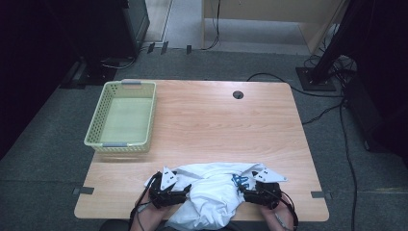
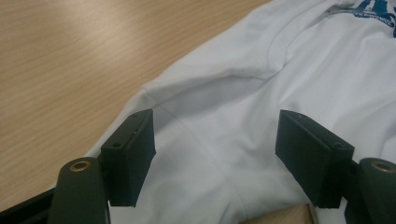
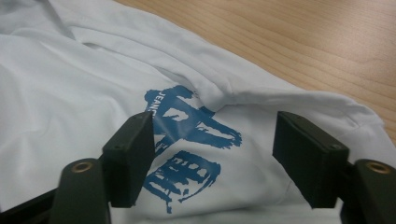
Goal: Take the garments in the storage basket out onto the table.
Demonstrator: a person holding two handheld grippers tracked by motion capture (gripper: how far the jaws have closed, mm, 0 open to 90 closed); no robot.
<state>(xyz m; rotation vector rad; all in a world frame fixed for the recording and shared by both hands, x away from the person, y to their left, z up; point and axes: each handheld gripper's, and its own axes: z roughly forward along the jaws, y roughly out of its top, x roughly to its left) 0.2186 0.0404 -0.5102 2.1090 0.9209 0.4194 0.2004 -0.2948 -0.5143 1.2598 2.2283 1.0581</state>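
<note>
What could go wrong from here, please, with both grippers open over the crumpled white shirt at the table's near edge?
The white shirt hangs partly over the table edge, so a weak pinch might let it slide off. The left gripper sits over smooth flat cloth and may close on nothing. The right gripper could grab several bunched layers near the blue print.

A: What lies on the wooden table (image 1: pixel 211 120)?
B: A crumpled white shirt (image 1: pixel 211 192) at six o'clock, at the near edge, a blue print (image 1: pixel 240 181) showing on its right part.
A: And the grippers?
B: The left gripper (image 1: pixel 185 188) touches the shirt's left side, the right gripper (image 1: pixel 246 194) its right side.
A: Anything else?
B: A pale green basket (image 1: pixel 96 126) at ten o'clock, well apart from the shirt.
</note>
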